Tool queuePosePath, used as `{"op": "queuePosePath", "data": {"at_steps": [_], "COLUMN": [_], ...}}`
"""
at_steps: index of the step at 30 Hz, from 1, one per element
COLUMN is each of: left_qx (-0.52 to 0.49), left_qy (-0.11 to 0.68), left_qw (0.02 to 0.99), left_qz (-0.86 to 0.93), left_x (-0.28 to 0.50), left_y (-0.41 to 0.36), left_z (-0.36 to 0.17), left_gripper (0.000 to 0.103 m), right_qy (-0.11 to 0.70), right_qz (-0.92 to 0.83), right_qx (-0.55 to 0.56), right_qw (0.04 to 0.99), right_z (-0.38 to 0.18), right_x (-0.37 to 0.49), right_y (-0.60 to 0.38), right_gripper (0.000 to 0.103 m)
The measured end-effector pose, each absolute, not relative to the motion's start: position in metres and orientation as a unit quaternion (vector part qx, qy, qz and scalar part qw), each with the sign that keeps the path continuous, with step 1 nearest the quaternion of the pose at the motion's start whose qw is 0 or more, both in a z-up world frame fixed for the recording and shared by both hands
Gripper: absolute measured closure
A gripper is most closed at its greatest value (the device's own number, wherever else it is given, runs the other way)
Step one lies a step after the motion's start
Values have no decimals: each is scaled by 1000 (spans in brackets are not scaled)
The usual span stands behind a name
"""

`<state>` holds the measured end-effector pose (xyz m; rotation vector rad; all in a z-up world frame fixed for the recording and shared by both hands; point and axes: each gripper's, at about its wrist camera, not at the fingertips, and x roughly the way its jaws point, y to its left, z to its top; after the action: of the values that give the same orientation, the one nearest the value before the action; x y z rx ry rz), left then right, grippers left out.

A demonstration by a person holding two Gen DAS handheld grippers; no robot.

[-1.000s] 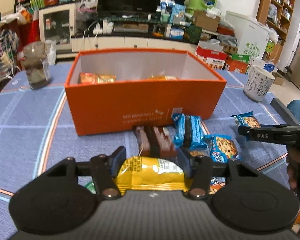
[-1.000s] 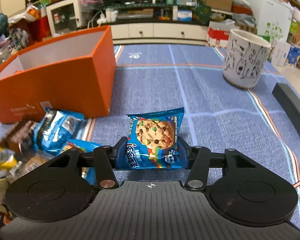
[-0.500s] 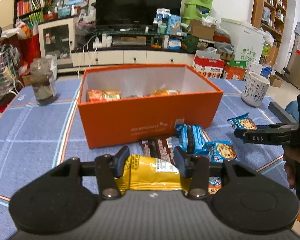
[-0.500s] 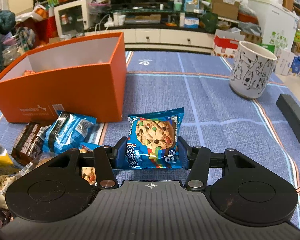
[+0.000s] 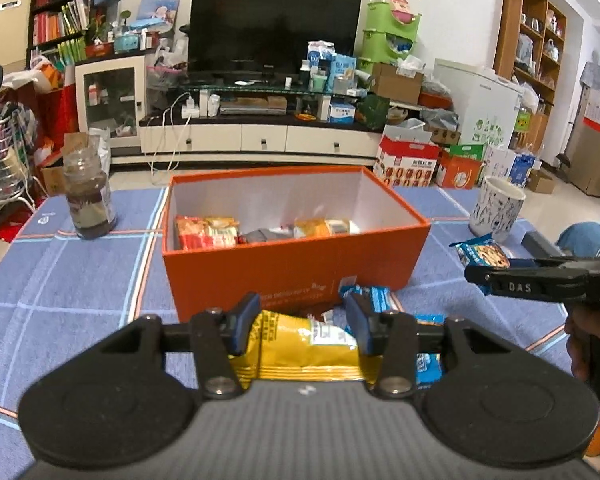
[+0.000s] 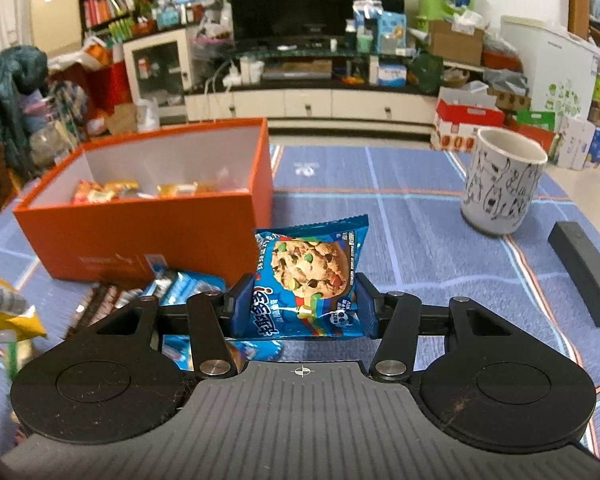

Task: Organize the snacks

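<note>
Near the table's [image 5: 80, 288] left edge, a glass jar [image 5: 87, 196], contents dark and perhaps layered. Mid-table, orange box [image 5: 292, 268] holding several packets [image 5: 206, 232]. Left gripper [image 5: 300, 326], jaws just narrowed, clamped on yellow packet [image 5: 304, 350]. Right gripper [image 6: 300, 304] pinching cookie packet [image 6: 308, 280], lifted. Toward the right edge, patterned cup [image 6: 500, 188].

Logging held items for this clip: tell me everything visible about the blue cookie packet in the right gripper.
The blue cookie packet is a glossy plastic pouch, sealed, with crimped ends, printed with a chocolate-chip cookie dotted with coloured candies and white lettering. It stands upright, slightly tilted, clear of the tablecloth, pinched at its sides by the right gripper. Nothing else touches it. The orange box stands behind it, to the left.
</note>
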<state>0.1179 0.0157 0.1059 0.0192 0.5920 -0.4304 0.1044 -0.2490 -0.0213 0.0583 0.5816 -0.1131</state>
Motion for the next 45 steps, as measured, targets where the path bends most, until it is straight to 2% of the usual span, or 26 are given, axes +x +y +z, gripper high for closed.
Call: {"op": "queuePosePath", "data": {"at_steps": [9, 14, 18, 19, 20, 21, 24, 25, 26, 27, 30, 35, 41, 45], "left_qx": [12, 7, 15, 22, 22, 18, -5, -10, -7, -2, 5, -20, 14, -3], "left_qy": [270, 258, 252, 255, 256, 261, 270, 260, 250, 243, 233, 256, 287, 296], "left_qw": [937, 942, 950, 950, 951, 953, 952, 954, 956, 958, 959, 955, 948, 944], "left_qz": [-220, -213, -182, -178, -170, -153, -145, -151, -153, -152, -161, -147, -140, -145], "left_x": [143, 188, 235, 249, 260, 270, 264, 256, 243, 231, 188, 136, 127, 131], "left_y": [16, 9, -3, -7, -9, -8, 4, 10, 16, 23, 44, 74, 83, 97], "left_z": [152, 177, 178, 172, 166, 158, 149, 149, 148, 145, 134, 94, 65, 62], "left_gripper": [57, 57, 57, 52, 33, 26, 25, 20, 12, 9, 7, 7, 5, 3], "right_qy": [278, 257, 256, 258, 261, 268, 270, 257, 247, 239, 230, 261, 282, 314], "right_qz": [-29, 1, 22, 23, 20, 13, 9, 18, 19, 15, 1, -42, -75, -75], "right_qx": [41, 30, 17, 11, 7, 4, 18, 24, 26, 25, 40, 80, 74, 94], "right_qw": [959, 966, 966, 966, 965, 963, 963, 966, 969, 971, 972, 961, 954, 942], "right_z": [5, 38, 57, 58, 57, 54, 55, 57, 57, 56, 39, -7, -42, -57], "right_x": [107, 133, 173, 186, 198, 212, 217, 206, 193, 177, 123, 56, 60, 89], "right_y": [-241, -225, -206, -200, -196, -193, -189, -189, -190, -191, -198, -210, -211, -205], "right_gripper": [64, 64, 64, 64, 63, 61, 60, 52, 46, 41, 38, 37, 37, 37]}}
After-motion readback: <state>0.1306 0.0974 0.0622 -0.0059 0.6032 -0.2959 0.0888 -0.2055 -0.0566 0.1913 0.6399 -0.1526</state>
